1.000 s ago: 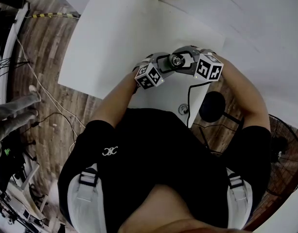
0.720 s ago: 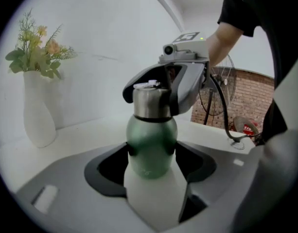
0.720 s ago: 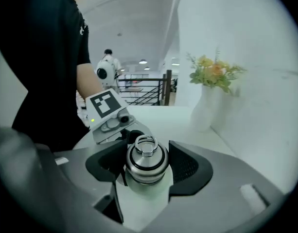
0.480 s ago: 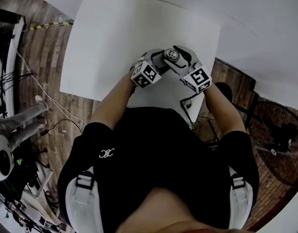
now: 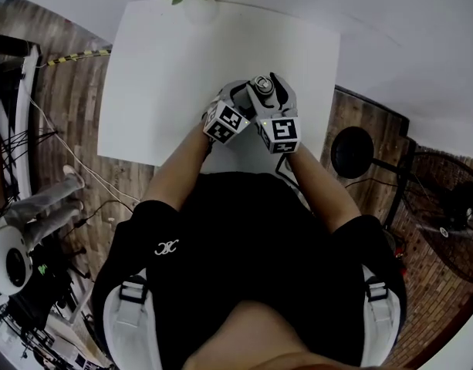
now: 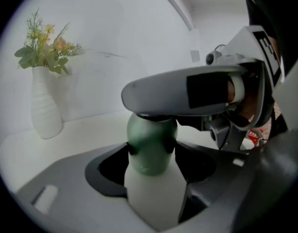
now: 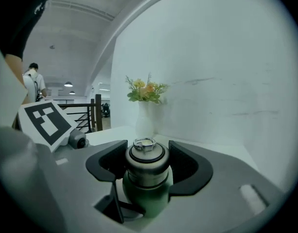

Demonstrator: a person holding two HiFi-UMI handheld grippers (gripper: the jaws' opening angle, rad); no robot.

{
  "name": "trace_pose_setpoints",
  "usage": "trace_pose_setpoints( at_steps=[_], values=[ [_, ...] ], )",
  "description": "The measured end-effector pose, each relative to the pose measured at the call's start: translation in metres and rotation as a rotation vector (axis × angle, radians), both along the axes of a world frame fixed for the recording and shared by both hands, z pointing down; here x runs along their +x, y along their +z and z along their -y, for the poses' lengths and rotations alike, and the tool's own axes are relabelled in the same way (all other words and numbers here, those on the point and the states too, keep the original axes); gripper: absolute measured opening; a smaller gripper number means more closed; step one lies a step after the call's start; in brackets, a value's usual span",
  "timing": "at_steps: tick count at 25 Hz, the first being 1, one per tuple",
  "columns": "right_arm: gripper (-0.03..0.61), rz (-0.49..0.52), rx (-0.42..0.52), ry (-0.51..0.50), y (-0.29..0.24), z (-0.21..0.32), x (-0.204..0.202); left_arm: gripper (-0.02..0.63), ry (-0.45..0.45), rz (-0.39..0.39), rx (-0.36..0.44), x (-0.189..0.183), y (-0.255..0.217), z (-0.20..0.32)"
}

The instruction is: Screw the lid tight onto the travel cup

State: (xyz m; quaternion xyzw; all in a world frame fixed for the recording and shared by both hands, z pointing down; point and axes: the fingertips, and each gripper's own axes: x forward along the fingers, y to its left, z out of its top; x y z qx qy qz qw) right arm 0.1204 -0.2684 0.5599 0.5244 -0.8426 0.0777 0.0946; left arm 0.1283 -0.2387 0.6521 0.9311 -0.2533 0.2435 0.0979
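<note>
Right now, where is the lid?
The lid sits on the cup, between the jaws of the right gripper in the right gripper view. In the head view it is toward the near edge of the table.

Table (image 5: 159, 75) lies open to the left of and beyond the cup (image 6: 149, 135). Vase (image 6: 44, 110) of flowers stands at the far edge, well apart. Cup's top is blocked by the right gripper (image 7: 148, 161) around the lid (image 7: 147, 152), its left side by the left gripper (image 6: 152, 155).
</note>
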Motion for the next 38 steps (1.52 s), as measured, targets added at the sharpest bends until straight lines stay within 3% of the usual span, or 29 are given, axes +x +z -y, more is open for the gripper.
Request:
trace_pose_setpoints(
  at_steps=[3, 8, 12, 14, 19, 23, 26, 28, 31, 33, 38],
  values=[
    [0.268, -0.001, -0.014, 0.009, 0.001, 0.000, 0.001, 0.350, -0.005, -0.004, 0.002, 0.001, 0.001, 0.001],
    [0.268, 0.040, -0.116, -0.029, 0.011, 0.001, 0.000, 0.351, -0.009, -0.010, 0.007, -0.001, 0.002, 0.001],
    [0.273, -0.011, -0.079, -0.152, -0.004, -0.007, -0.002, 0.351, -0.001, -0.014, 0.008, 0.001, 0.002, 0.001],
    [0.273, -0.146, -0.050, -0.281, -0.008, -0.013, 0.000, 0.351, 0.004, -0.015, 0.009, 0.001, 0.001, 0.001],
    [0.276, -0.566, -0.053, -0.719, -0.006, -0.028, 0.002, 0.351, 0.010, -0.015, 0.012, 0.000, -0.001, 0.001],
    [0.276, -0.955, -0.033, -1.013, 0.011, -0.026, 0.012, 0.350, 0.011, -0.011, 0.014, 0.002, 0.001, 0.003],
    [0.276, -1.261, 0.034, -1.245, 0.024, -0.027, 0.015, 0.350, 0.009, -0.011, 0.017, 0.002, 0.001, 0.004],
    [0.291, -1.409, 0.115, -1.353, 0.028, -0.024, 0.014, 0.350, 0.006, -0.014, 0.020, 0.002, -0.001, 0.003],
    [0.313, -1.560, 0.284, -1.498, 0.031, -0.025, 0.007, 0.350, 0.005, -0.013, 0.022, 0.003, -0.005, 0.000],
    [0.314, -1.625, 0.344, -1.591, 0.033, -0.033, 0.004, 0.350, 0.007, -0.013, 0.021, 0.003, -0.007, -0.003],
    [0.308, -1.663, 0.304, -1.686, 0.038, -0.036, 0.004, 0.350, 0.005, -0.018, 0.024, 0.003, -0.007, -0.003]
  ],
)
